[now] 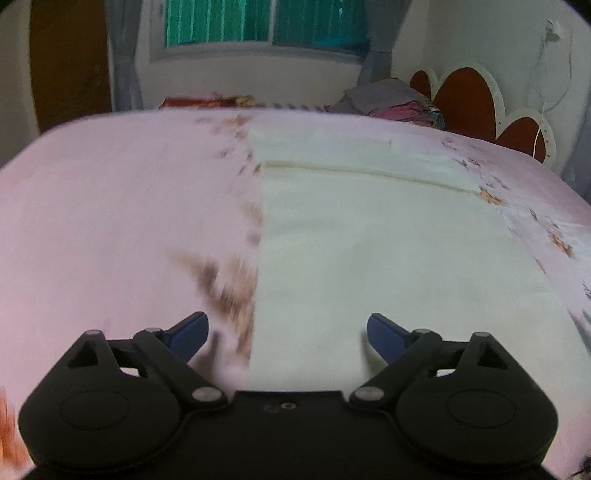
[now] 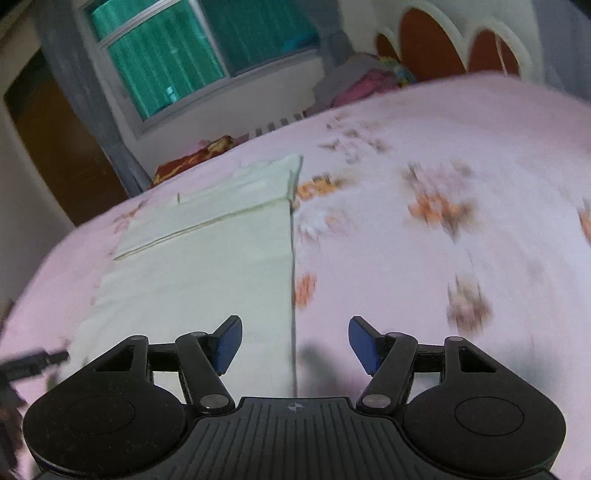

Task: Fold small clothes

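Observation:
A pale cream garment (image 1: 369, 236) lies flat on the pink flowered bedsheet (image 1: 110, 206), with a seam line across its far part. My left gripper (image 1: 287, 338) is open and empty, just above the garment's near left edge. In the right wrist view the same garment (image 2: 207, 266) lies left of centre. My right gripper (image 2: 295, 341) is open and empty, over the garment's near right edge. The tip of the other gripper (image 2: 33, 363) shows at the far left.
A pile of grey and pink clothes (image 1: 388, 99) sits at the bed's far right by the brown and white headboard (image 1: 469, 99). A red patterned cloth (image 1: 207, 101) lies at the far edge under the window (image 1: 258, 22). A brown door (image 1: 70, 62) stands at left.

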`<state>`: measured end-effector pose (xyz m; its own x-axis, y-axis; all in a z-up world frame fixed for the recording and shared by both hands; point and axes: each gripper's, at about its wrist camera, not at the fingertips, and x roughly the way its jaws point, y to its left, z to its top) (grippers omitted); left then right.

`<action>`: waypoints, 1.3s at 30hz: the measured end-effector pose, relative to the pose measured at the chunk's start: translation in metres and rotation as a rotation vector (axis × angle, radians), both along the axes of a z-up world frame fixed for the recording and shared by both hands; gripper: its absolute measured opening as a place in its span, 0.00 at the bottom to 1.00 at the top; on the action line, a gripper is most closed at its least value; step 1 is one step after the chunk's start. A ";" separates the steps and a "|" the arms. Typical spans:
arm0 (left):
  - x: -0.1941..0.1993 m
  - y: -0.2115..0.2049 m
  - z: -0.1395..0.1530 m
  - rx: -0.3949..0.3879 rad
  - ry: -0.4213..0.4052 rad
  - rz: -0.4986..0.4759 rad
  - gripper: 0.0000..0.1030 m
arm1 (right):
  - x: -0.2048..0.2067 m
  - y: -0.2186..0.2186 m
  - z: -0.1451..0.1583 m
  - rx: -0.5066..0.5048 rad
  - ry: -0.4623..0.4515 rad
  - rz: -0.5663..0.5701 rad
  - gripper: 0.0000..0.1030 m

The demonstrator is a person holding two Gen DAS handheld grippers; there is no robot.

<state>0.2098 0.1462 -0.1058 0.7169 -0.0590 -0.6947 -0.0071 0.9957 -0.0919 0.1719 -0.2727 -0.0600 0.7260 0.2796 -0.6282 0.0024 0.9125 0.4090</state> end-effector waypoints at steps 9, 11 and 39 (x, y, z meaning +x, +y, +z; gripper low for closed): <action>-0.058 0.029 -0.013 -0.210 0.041 0.073 0.79 | -0.051 -0.017 -0.031 0.198 0.089 -0.025 0.59; -0.059 0.034 -0.014 -0.288 0.045 0.076 0.76 | -0.052 -0.019 -0.038 0.236 0.111 -0.015 0.49; -0.031 0.057 -0.046 -0.664 0.136 0.026 0.44 | -0.038 -0.024 -0.068 0.516 0.147 0.068 0.29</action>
<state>0.1792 0.2028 -0.1516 0.6329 -0.4880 -0.6011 -0.0854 0.7277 -0.6806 0.1343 -0.2967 -0.1277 0.6103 0.6222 -0.4904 0.0413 0.5932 0.8040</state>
